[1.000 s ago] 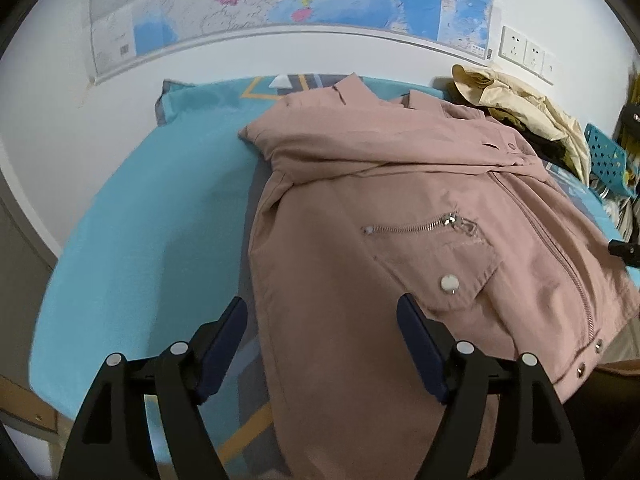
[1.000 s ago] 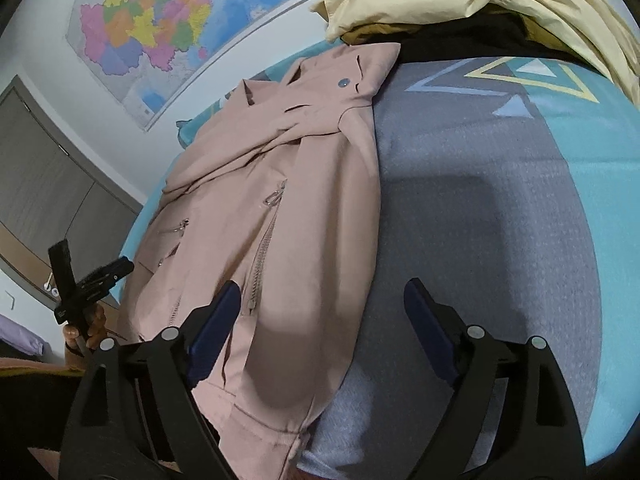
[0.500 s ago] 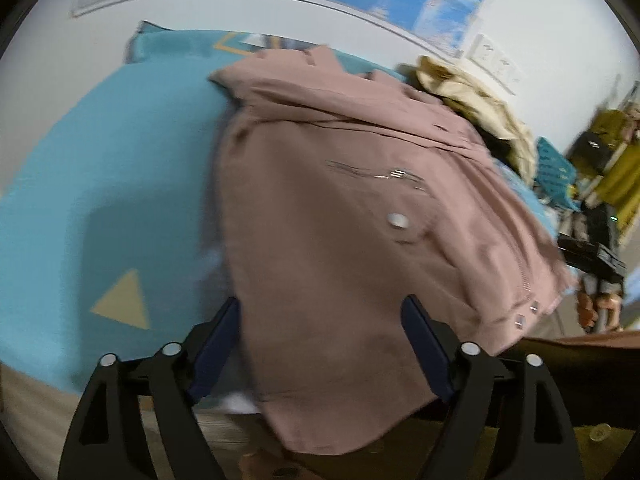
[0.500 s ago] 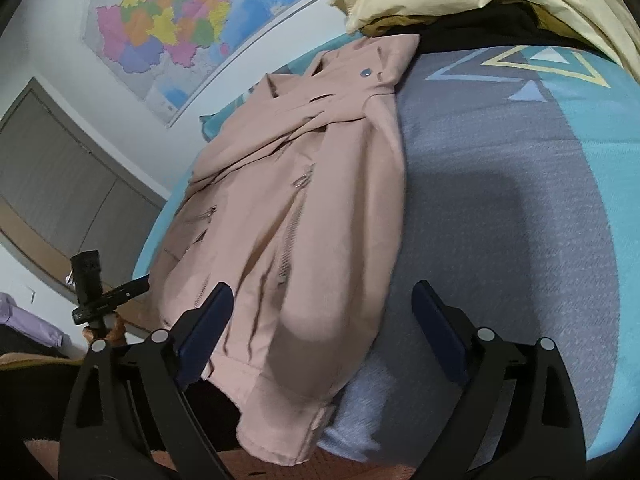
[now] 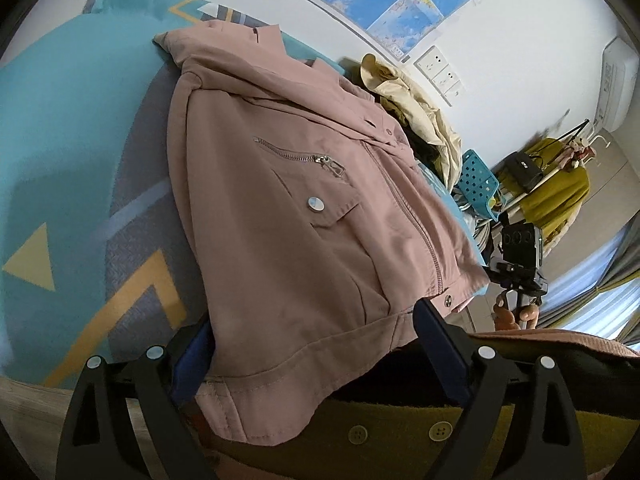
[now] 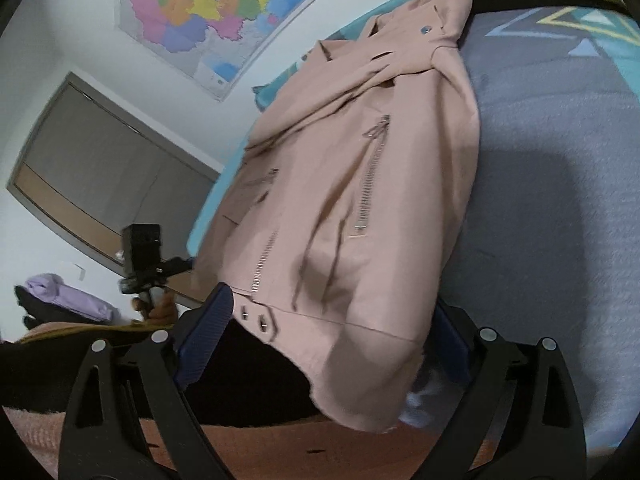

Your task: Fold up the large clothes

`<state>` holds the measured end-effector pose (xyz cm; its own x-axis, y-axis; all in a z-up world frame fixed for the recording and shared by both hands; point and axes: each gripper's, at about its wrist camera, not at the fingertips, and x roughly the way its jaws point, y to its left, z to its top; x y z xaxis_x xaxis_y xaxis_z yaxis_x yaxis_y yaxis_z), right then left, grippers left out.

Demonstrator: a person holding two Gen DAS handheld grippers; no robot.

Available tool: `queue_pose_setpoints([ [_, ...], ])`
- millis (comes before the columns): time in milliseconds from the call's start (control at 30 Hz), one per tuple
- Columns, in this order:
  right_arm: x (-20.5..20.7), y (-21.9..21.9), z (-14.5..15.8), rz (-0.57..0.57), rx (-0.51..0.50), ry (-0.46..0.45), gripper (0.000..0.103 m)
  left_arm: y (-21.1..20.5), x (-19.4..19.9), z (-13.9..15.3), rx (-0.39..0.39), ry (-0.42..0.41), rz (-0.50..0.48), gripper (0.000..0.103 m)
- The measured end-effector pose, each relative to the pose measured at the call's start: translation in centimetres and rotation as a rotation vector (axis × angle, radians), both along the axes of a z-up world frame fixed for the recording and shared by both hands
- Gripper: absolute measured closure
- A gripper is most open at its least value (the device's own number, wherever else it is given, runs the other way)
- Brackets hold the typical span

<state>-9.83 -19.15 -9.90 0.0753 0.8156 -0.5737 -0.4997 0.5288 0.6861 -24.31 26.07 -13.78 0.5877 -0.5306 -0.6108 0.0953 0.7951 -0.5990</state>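
Both tongs wide open, straddling jacket (image 5: 304,216) hem.

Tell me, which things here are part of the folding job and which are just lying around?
In the job:
pink jacket
left gripper, open
right gripper, open
patterned bedspread it lies on

Lying about:
cream garment pile
blue perforated basket
wall map
lilac cloth

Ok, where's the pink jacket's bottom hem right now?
In both wrist views the hem of the pink jacket hangs over the near edge of the bed, between each pair of open tongs.
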Motion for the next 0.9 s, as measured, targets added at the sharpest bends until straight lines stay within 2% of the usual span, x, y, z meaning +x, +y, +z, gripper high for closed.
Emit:
queue_pose_setpoints([
  [33,-0.1,0.3,0.0,0.008,0.004,-0.003,0.012,0.0,0.3,0.0,0.004,0.000,0.005,0.016],
  [100,-0.2,1.0,0.1,0.020,0.017,-0.008,0.015,-0.3,1.2,-0.1,0.029,0.009,0.026,0.038],
  [133,-0.2,1.3,0.0,0.026,0.025,-0.003,0.025,-0.5,1.8,-0.2,0.057,0.035,0.050,0.065],
  [167,-0.1,1.3,-0.1,0.024,0.039,0.015,0.036,-0.3,2.1,-0.4,0.068,0.053,0.066,0.083],
  [200,0.0,1.2,-0.3,0.022,0.053,0.032,0.042,0.1,2.6,-0.7,0.065,0.082,0.082,0.087],
  [233,0.3,1.1,-0.7,0.014,0.077,0.063,0.058,0.5,2.8,-0.7,0.052,0.092,0.098,0.092],
  [267,0.4,1.0,-0.7,0.001,0.075,0.067,0.078,0.8,2.8,-0.5,0.048,0.088,0.110,0.095],
  [300,0.5,0.8,-0.8,-0.014,0.079,0.072,0.085,0.9,2.8,-0.2,0.054,0.082,0.120,0.096],
  [367,0.3,0.4,-0.2,-0.005,0.140,0.069,0.087,1.1,2.5,0.4,0.040,0.063,0.114,0.095],
  [400,0.2,0.3,0.1,-0.006,0.121,0.055,0.086,1.2,2.4,0.5,0.053,0.063,0.108,0.094],
  [433,0.1,0.3,0.2,-0.007,0.096,0.050,0.073,1.1,2.5,0.4,0.072,0.079,0.088,0.086],
  [467,0.2,0.2,0.0,-0.003,0.098,0.062,0.060,1.1,2.6,0.1,0.063,0.094,0.069,0.068],
  [500,0.2,0.2,-0.4,0.010,0.117,0.095,0.036,1.4,2.7,-0.4,0.013,0.098,0.050,0.065],
  [533,0.1,0.3,-0.6,0.014,0.107,0.093,0.038,1.7,2.5,-0.6,-0.021,0.093,0.041,0.057],
  [600,-0.2,0.8,-0.3,0.015,0.069,0.061,0.039,1.6,2.6,-0.6,-0.051,0.078,0.025,0.050],
  [633,-0.2,1.1,-0.3,0.008,0.068,0.063,0.049,1.6,2.6,-0.6,-0.058,0.074,0.024,0.049],
  [667,-0.1,1.2,-0.5,0.002,0.072,0.069,0.066,1.4,2.6,-0.7,-0.057,0.074,0.029,0.057],
  [700,0.0,1.4,-0.7,-0.010,0.076,0.084,0.075,1.0,2.8,-0.7,-0.030,0.083,0.037,0.070],
  [733,0.2,1.4,-0.9,-0.016,0.085,0.096,0.082,0.8,3.0,-0.8,0.000,0.096,0.047,0.094],
  [767,0.2,1.4,-0.9,-0.021,0.108,0.099,0.086,0.7,3.0,-0.7,0.031,0.100,0.080,0.098],
  [867,-0.5,0.7,0.5,-0.040,0.155,0.070,0.093,0.6,2.0,1.6,0.134,0.020,0.145,0.099],
  [900,-0.8,0.5,1.4,-0.045,0.174,0.047,0.094,1.0,1.8,2.3,0.118,0.005,0.153,0.099],
])
